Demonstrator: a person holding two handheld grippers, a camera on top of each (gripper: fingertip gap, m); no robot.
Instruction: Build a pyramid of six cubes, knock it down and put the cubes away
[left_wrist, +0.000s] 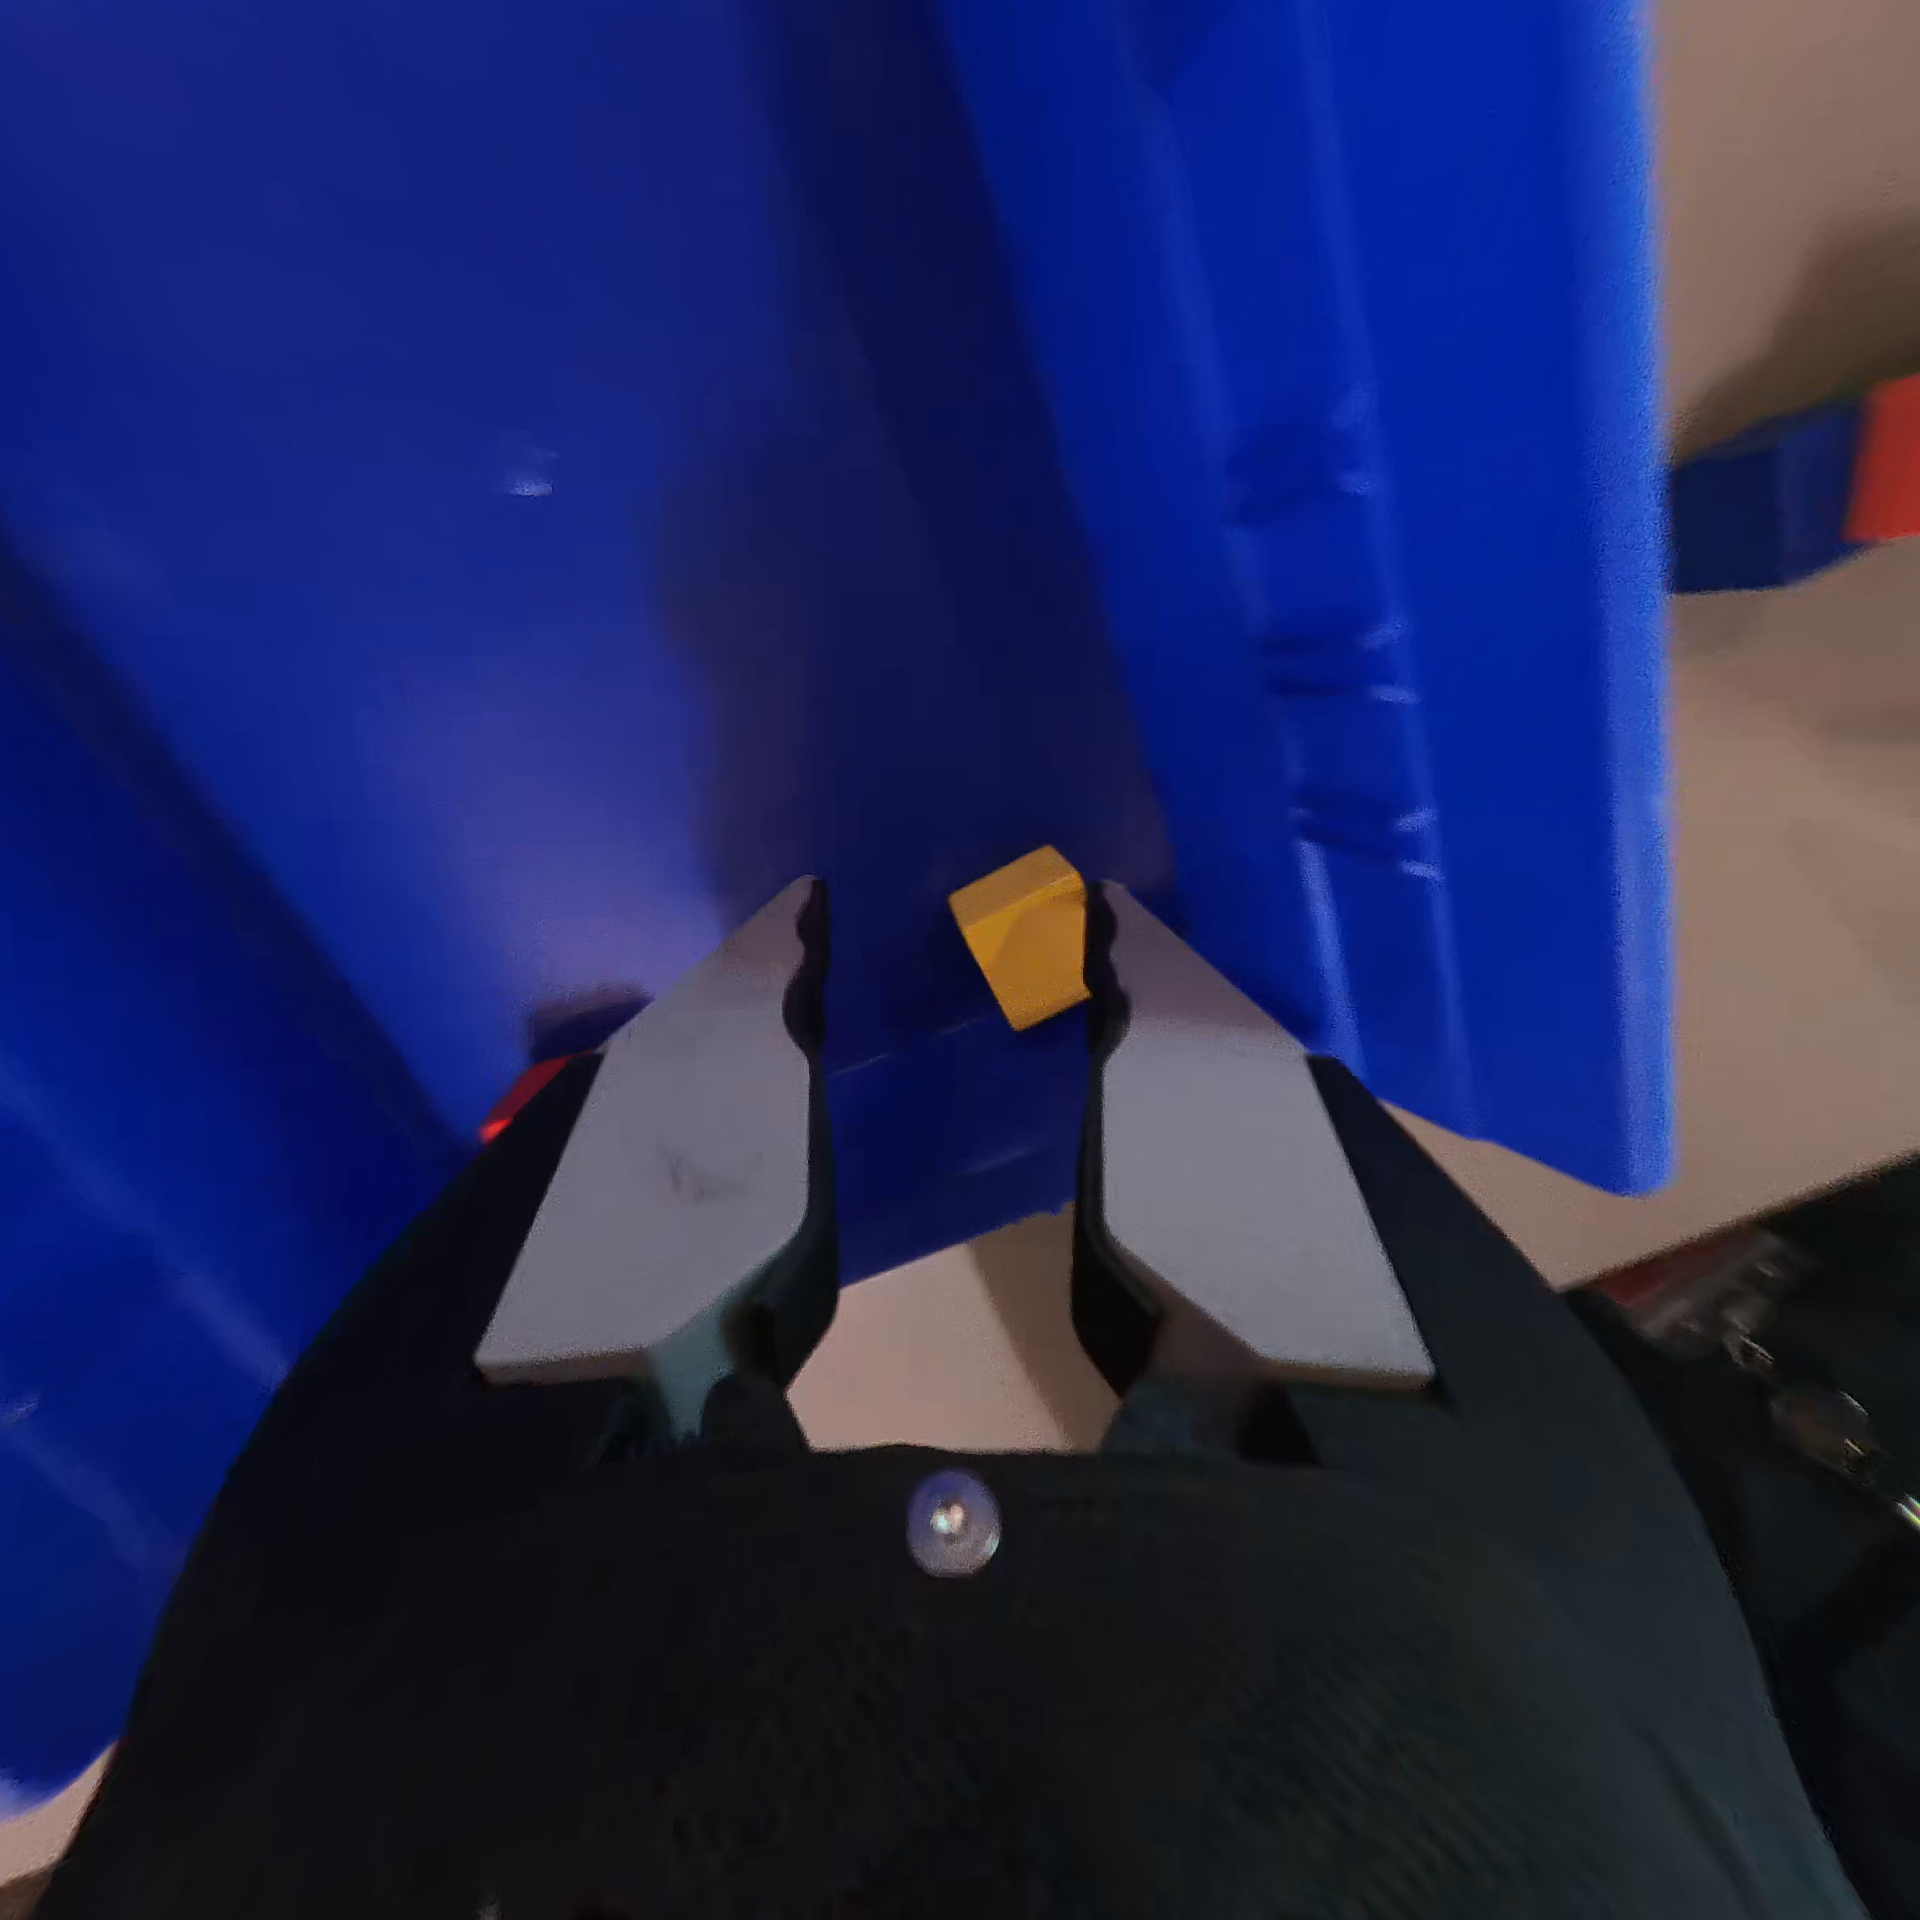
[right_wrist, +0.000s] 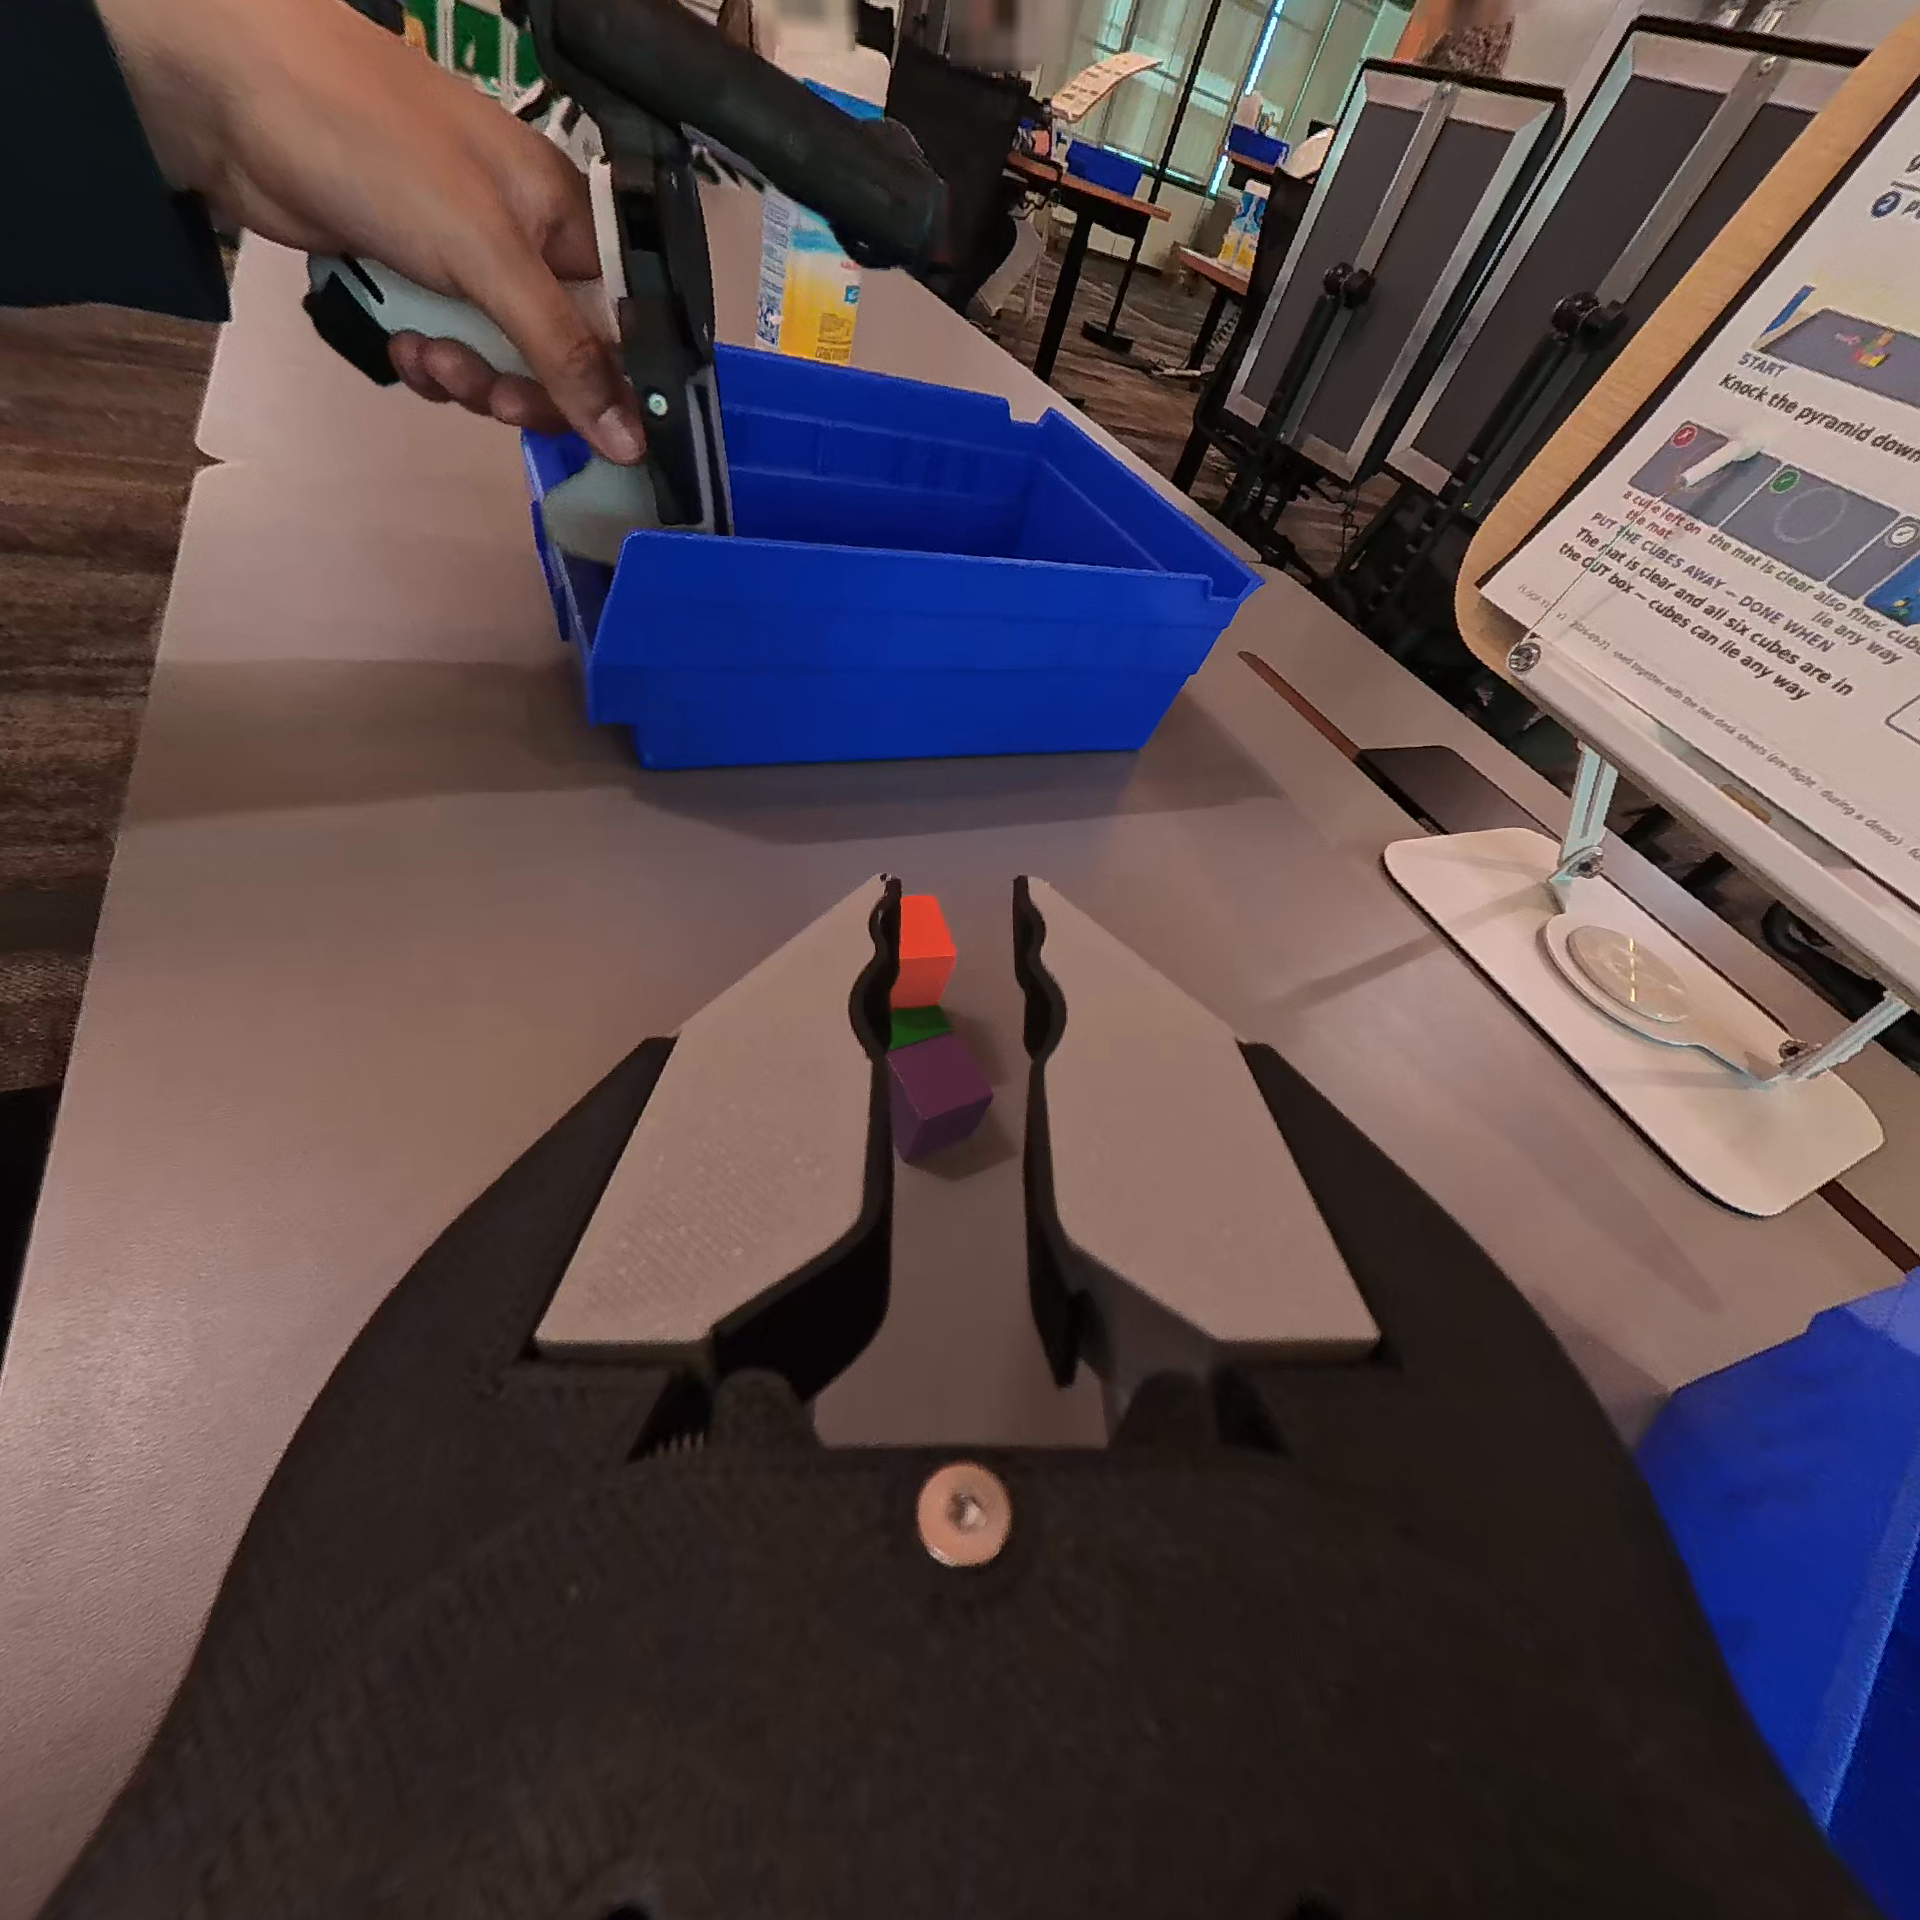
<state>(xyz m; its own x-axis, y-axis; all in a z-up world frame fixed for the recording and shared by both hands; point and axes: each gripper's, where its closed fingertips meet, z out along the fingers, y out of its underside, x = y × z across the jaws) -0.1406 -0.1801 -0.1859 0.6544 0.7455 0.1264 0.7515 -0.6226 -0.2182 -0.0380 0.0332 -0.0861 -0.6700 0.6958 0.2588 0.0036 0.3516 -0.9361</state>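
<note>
Four cubes (right_wrist: 925, 961) (a fifth unclear), two blue bins (right_wrist: 914, 634), one sign stand (right_wrist: 1631, 1039)

A blue bin (right_wrist: 894, 644), three cubes (right_wrist: 940, 1101), a stand base (right_wrist: 1621, 1049) and a bottle (right_wrist: 805, 281) are borne by the grey table (right_wrist: 364, 935).

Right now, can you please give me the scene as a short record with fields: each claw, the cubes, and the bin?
left claw: open, reaching down into the blue bin, held by a hand
right claw: open, above the table, holding nothing
yellow cube: in the bin, close to one left claw finger; contact unclear
cubes on table: orange cube, green cube, purple cube, in a row between the right claw's fingers
blue bin: on the grey table, beyond the three cubes
stand with instruction sheet: right of the bin
</note>
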